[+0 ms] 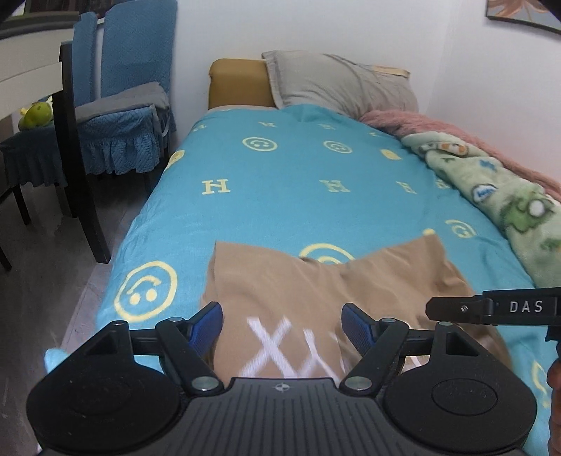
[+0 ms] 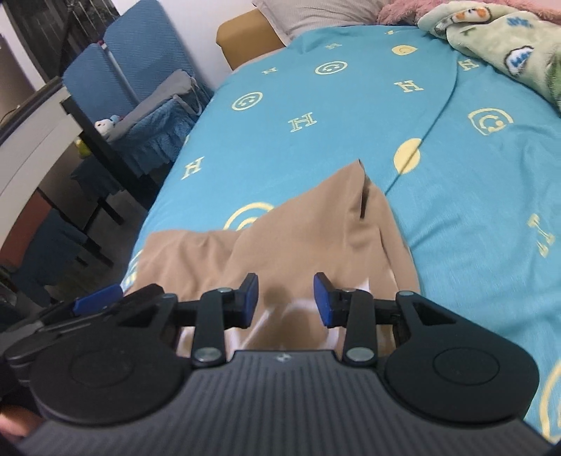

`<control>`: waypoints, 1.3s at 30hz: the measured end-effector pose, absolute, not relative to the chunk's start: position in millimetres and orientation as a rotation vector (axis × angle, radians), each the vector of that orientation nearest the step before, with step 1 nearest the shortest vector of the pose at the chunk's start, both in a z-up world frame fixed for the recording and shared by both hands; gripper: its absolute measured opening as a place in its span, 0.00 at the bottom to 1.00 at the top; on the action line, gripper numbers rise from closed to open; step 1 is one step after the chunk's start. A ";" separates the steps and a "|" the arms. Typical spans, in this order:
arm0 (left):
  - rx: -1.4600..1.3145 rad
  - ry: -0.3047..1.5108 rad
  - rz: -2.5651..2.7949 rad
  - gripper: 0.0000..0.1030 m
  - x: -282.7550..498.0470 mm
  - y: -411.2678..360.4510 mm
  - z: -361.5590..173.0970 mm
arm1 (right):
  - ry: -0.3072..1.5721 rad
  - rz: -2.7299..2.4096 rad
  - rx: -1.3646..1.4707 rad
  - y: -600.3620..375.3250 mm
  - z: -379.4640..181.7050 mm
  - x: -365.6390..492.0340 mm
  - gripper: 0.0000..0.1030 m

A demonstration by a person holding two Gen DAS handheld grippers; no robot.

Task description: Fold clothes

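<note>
Left wrist view first: the left gripper [image 1: 282, 324] hangs over the near end of the bed with its two blue pads spread wide, nothing pinched between them. The tan garment [image 1: 315, 291] lies rumpled on the turquoise blanket [image 1: 280, 168], right under and ahead of the pads, with blurry white X-shaped print showing in the gap. Its far edge has two raised corners with a dip between them. The right gripper [image 1: 491, 308] pokes in from the right edge as a black bar just beside the left one, over the garment's right side. Around the bed: one grey pillow [image 1: 336, 84] at the head against a mustard headboard [image 1: 238, 82], one green cartoon fleece [image 1: 491, 196] bunched along the wall side with a pink fuzzy throw [image 1: 455, 133] behind it. On the floor side are two blue-covered chairs [image 1: 129, 91] and a dark table leg [image 1: 77, 151], close to the bed edge. One green plush toy [image 1: 35, 114] sits at far left.

Right wrist view: the right gripper [image 2: 285, 301] has its pads part-way apart, and they're not squeezing anything; the tan garment [image 2: 298, 228] sits below them, with one sleeve or corner pointing up the bed. A bit of the left gripper [image 2: 98, 294] shows at the left, just beside. Same single pillow [image 2: 315, 14], fleece [image 2: 508, 45] and two chairs [image 2: 140, 59], plus one small white plush [image 2: 103, 126] on a seat
</note>
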State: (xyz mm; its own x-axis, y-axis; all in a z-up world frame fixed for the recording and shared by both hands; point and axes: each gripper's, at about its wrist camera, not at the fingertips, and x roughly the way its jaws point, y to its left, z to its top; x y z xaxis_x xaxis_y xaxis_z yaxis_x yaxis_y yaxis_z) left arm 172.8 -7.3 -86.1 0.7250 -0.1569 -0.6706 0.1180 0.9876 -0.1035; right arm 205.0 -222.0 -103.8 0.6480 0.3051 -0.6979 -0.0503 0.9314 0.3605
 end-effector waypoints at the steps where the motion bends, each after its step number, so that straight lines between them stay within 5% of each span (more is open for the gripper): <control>1: -0.053 0.747 -0.154 0.75 165.9 -8.2 -83.4 | 0.846 0.201 0.311 -220.1 -100.7 198.2 0.37; 10: -0.024 0.830 -0.120 0.74 144.7 -12.7 -91.6 | 0.921 0.141 0.279 -219.8 -118.2 180.2 0.35; 19: -0.513 0.860 -0.366 0.78 124.3 40.0 -62.7 | 0.935 0.138 0.398 -233.3 -123.5 179.3 0.35; 27: -0.772 1.121 -0.315 0.79 150.7 45.6 -132.7 | 0.942 0.133 0.414 -233.9 -124.0 181.2 0.35; 32: -0.999 1.089 -0.253 0.79 165.4 64.9 -158.5 | 0.945 0.129 0.436 -235.8 -125.5 182.2 0.35; 39: -1.021 0.948 -0.241 0.56 153.1 76.0 -145.7 | 0.936 0.109 0.548 -246.6 -123.6 180.2 0.36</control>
